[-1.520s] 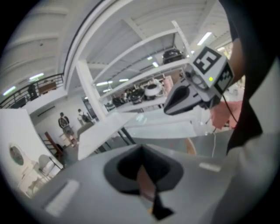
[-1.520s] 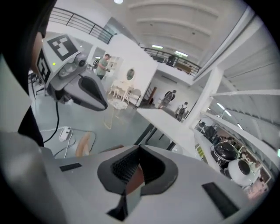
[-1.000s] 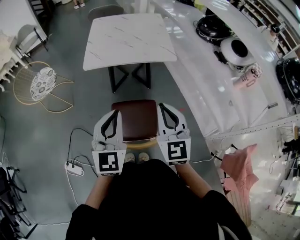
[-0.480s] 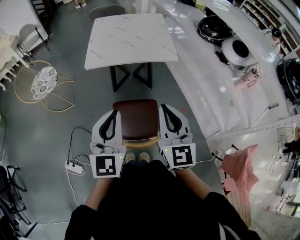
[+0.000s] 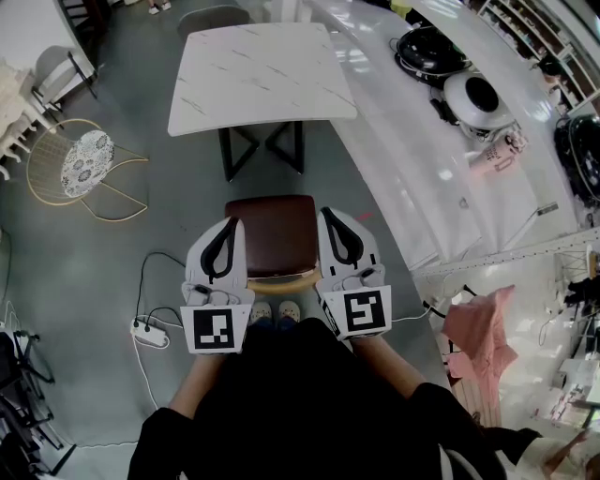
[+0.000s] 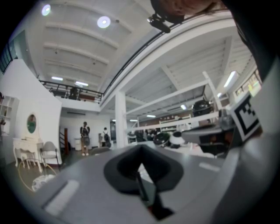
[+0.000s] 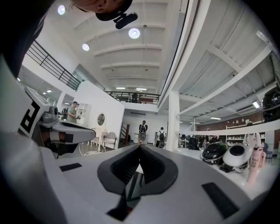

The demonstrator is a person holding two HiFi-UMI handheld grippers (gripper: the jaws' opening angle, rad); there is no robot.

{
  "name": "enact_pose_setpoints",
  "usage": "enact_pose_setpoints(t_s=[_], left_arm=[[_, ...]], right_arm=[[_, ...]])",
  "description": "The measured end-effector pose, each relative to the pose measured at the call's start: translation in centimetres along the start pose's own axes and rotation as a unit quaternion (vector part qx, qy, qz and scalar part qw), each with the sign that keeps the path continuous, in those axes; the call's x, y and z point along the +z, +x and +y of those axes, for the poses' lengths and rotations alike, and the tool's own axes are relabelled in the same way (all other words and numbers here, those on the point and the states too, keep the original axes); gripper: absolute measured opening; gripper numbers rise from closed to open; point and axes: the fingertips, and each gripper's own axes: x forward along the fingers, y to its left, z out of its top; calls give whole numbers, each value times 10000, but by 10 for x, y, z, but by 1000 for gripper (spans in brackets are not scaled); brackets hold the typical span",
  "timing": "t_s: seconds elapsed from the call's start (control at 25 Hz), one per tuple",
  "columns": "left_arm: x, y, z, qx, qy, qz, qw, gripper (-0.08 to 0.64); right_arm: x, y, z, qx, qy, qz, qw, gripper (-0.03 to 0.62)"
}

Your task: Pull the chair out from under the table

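In the head view the chair (image 5: 272, 234), with a dark brown seat and a tan wooden back rail nearest me, stands on the grey floor a short way in front of the white marble table (image 5: 258, 70), clear of its top. My left gripper (image 5: 232, 223) hovers over the seat's left edge and my right gripper (image 5: 323, 214) over its right edge. Both point level toward the table. In the left gripper view the left gripper (image 6: 141, 146) has its jaws closed together, with nothing between them. The right gripper (image 7: 140, 146) looks the same in its own view.
A long white counter (image 5: 422, 159) runs along the right, carrying a black round appliance (image 5: 427, 52), a white one (image 5: 473, 98) and a pink bottle (image 5: 492, 159). A gold wire chair (image 5: 82, 169) stands left. A power strip (image 5: 148, 335) with cable lies on the floor. A grey chair (image 5: 211, 19) sits beyond the table.
The right gripper has rolled slightly, tilting its marker cube. Both grippers and the chair stay where they were.
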Motion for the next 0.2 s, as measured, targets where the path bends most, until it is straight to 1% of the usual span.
enact_pose_setpoints(t_s=[0.2], left_arm=[[-3, 2, 1, 6, -42, 42, 10000, 8]], right_arm=[[-3, 1, 1, 15, 8, 27, 10000, 20]])
